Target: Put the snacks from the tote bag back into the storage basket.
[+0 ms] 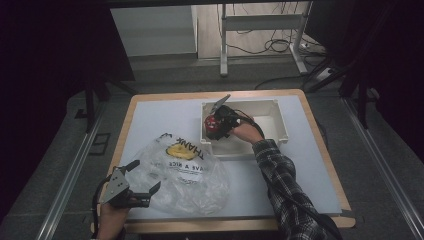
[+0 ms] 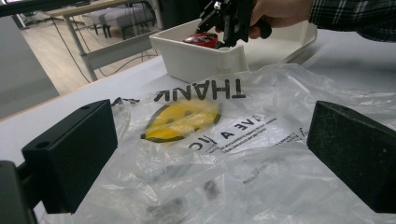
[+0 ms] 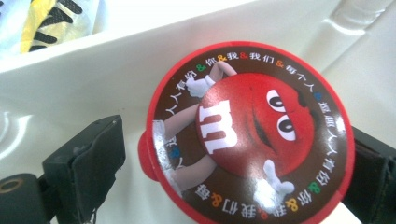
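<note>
A: Two grippers are being seen over the white surface. The right gripper is being held inside the white bin, at its left end, by a hand in a plaid sleeve.

B: And the red round container?

A: It is being shown between the right gripper's fingers, low in the bin against its white wall. A gap is being seen beside the left finger, so the lid is not being pressed there; the fingers are standing wide around it.

B: What is being done at the left?

A: The left gripper is being held at the near left edge of the surface, its fingers spread wide, with nothing gripped. The clear plastic bag with the yellow smiley print is lying just before them, beside the bin.
</note>
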`<state>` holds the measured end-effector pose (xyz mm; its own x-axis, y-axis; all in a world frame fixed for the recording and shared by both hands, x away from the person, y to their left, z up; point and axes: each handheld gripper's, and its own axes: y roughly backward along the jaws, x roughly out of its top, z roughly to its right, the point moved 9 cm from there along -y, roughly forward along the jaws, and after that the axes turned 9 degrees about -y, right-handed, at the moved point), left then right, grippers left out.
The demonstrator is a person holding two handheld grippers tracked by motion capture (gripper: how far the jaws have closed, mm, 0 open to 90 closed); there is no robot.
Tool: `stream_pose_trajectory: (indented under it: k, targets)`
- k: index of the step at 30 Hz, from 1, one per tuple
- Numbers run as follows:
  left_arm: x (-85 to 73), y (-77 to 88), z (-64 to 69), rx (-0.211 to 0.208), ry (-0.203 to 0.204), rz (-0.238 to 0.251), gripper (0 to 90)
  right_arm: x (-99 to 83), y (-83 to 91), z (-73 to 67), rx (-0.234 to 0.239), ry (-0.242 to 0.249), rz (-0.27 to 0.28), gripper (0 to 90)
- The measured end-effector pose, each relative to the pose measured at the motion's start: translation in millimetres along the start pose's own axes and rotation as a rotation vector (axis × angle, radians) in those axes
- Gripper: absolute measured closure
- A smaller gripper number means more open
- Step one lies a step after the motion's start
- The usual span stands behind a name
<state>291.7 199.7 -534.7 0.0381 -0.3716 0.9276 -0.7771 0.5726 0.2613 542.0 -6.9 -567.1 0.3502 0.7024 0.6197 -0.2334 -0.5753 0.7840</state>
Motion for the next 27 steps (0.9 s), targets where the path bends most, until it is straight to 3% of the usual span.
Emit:
stream_pose_trajectory:
  k: [13,27]
  targets:
    - [0.0,0.0,0.0,0.001,-0.001,-0.001,1.6,-2.3,12.2,2.4,-0.015,-0.029,0.039,4.4]
    - [0.0,-0.1,0.4,0.0,-0.002,-0.002,1.6,-6.7,20.2,-5.0,-0.027,-0.03,0.061,4.2]
